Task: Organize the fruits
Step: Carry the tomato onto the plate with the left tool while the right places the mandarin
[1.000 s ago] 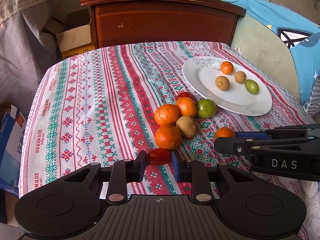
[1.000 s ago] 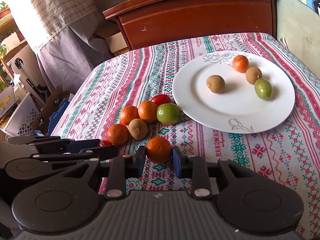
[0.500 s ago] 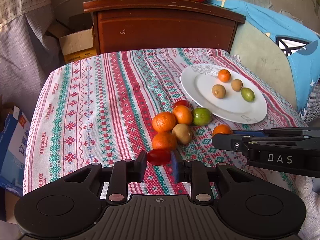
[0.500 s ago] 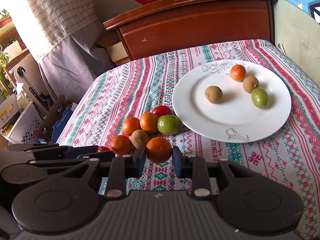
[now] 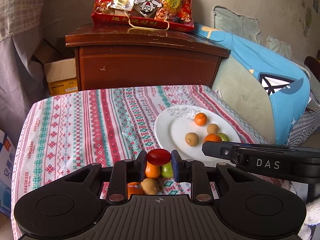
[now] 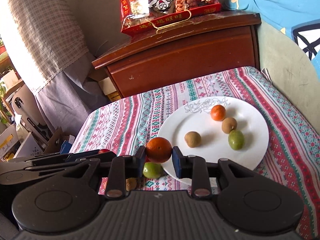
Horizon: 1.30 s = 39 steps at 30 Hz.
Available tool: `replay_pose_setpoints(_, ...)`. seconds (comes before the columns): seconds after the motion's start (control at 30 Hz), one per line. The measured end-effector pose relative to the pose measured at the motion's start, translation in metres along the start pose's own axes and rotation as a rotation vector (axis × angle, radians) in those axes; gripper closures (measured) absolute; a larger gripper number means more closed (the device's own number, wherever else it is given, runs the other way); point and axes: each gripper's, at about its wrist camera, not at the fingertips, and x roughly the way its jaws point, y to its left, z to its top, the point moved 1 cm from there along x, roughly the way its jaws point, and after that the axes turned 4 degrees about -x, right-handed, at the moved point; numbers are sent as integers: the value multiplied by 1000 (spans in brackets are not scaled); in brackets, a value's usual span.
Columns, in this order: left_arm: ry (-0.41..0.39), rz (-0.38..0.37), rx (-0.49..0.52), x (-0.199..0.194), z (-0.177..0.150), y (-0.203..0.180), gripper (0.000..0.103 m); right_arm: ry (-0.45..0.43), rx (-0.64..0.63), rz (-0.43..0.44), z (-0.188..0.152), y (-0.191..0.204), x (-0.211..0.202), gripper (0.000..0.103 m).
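Observation:
My left gripper (image 5: 159, 157) is shut on a small red tomato (image 5: 159, 156), held above the cloth just left of the white plate (image 5: 180, 132). My right gripper (image 6: 159, 150) is shut on an orange (image 6: 158, 149), held over the plate's near-left rim (image 6: 172, 172). The plate holds an orange (image 6: 218, 112), two brown kiwis (image 6: 192, 139) and a green fruit (image 6: 236, 139). Loose fruit lies below the grippers on the cloth: an orange (image 5: 152, 171), a green fruit (image 6: 152, 170) and a kiwi (image 5: 149, 186).
The table wears a striped patterned cloth (image 5: 84, 124). Behind it stands a brown wooden cabinet (image 5: 146, 64) with a red snack bag (image 5: 144, 4) on top. A blue cushion (image 5: 270, 76) is at right, cardboard boxes (image 5: 60, 76) at left.
Both grippers have lifted with their fruit and moved forward toward the plate. The loose fruit pile now sits under the fingers.

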Motion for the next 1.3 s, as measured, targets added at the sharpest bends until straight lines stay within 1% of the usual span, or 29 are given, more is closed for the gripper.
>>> replay_pose_setpoints(0.17,-25,-25,-16,16,16,-7,80,0,59,-47,4,-20,3,74)
replay_pose_setpoints(0.33,-10,-23,-21,40,23,-10,80,29,109,-91,0,-32,12,74)
replay_pose_setpoints(0.6,37,-14,-31,77,25,-14,80,62,176,-111,-3,-44,24,74)
replay_pose_setpoints(0.77,64,-13,-43,93,26,-14,79,76,192,-125,-6,-49,29,74)
replay_pose_setpoints(0.97,69,-22,-34,104,27,-20,79,75,221,-137,-6,-54,33,71)
replay_pose_setpoints(1.03,67,-22,-29,106,26,-21,77,68,227,-136,-5,-54,32,71)
replay_pose_setpoints(1.13,64,-30,-42,105,27,-21,76,60,231,-127,-4,-54,30,71)
replay_pose_setpoints(1.17,60,-32,-44,103,28,-22,75,59,227,-122,-3,-54,29,71)
replay_pose_setpoints(1.23,49,-25,-46,98,32,-23,61,61,213,-117,-3,-51,28,70)
replay_pose_setpoints(1.3,34,-12,-56,91,37,-22,56,56,187,-115,-2,-47,27,70)
